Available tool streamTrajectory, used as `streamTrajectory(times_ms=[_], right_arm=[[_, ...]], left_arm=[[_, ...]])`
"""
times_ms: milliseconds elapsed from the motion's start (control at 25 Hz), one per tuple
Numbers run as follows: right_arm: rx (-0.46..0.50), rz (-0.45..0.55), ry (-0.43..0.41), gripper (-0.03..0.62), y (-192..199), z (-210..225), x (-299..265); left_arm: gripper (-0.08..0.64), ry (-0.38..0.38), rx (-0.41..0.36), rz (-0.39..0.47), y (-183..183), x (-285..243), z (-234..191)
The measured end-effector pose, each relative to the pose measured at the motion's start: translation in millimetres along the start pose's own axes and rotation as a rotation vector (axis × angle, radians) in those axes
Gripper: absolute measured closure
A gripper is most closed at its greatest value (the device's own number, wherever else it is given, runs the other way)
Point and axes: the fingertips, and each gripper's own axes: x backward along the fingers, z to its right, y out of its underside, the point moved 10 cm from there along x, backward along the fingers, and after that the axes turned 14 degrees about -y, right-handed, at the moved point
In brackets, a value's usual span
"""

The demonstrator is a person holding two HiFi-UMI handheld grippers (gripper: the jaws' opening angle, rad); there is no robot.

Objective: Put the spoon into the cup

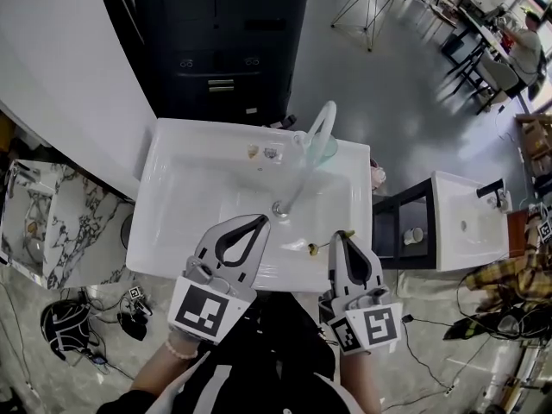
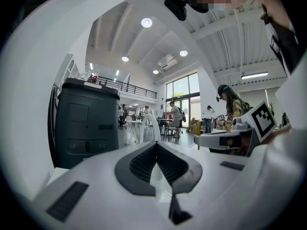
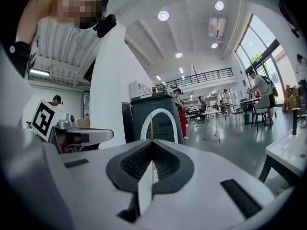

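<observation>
A thin gold spoon [image 1: 314,247] hangs over the front right of the white sink [image 1: 172,222], its handle pinched at the tip of my right gripper [image 1: 343,234]. In the right gripper view the handle shows as a fine gold line [image 3: 151,128] between the shut jaws of the right gripper [image 3: 151,150]. A clear greenish cup [image 1: 327,150] stands at the sink's back rim, right behind the white arched faucet [image 1: 312,136]. My left gripper [image 1: 259,221] hovers over the front of the basin, tips together and empty; in its own view the left gripper [image 2: 156,147] holds nothing.
Two small objects [image 1: 261,152] lie on the back rim left of the faucet, and the drain [image 1: 279,207] sits mid-basin. A black cabinet [image 1: 216,41] stands behind the sink. To the right are a black side table [image 1: 412,222] and a second white basin [image 1: 470,222].
</observation>
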Motion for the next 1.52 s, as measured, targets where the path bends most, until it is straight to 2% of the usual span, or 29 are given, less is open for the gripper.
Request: streamTrajectory(times_ms=[880, 1520], right_arm=[[0.007, -0.032, -0.141, 0.591, -8, 56, -29], [0.03, -0.017, -0.143, 0.591, -12, 99, -52]], left_arm=[[0.563, -0.155, 0.029, -0.011, 2, -24, 10], [0.564, -0.229, 0.042, -0.027, 4, -30, 14]])
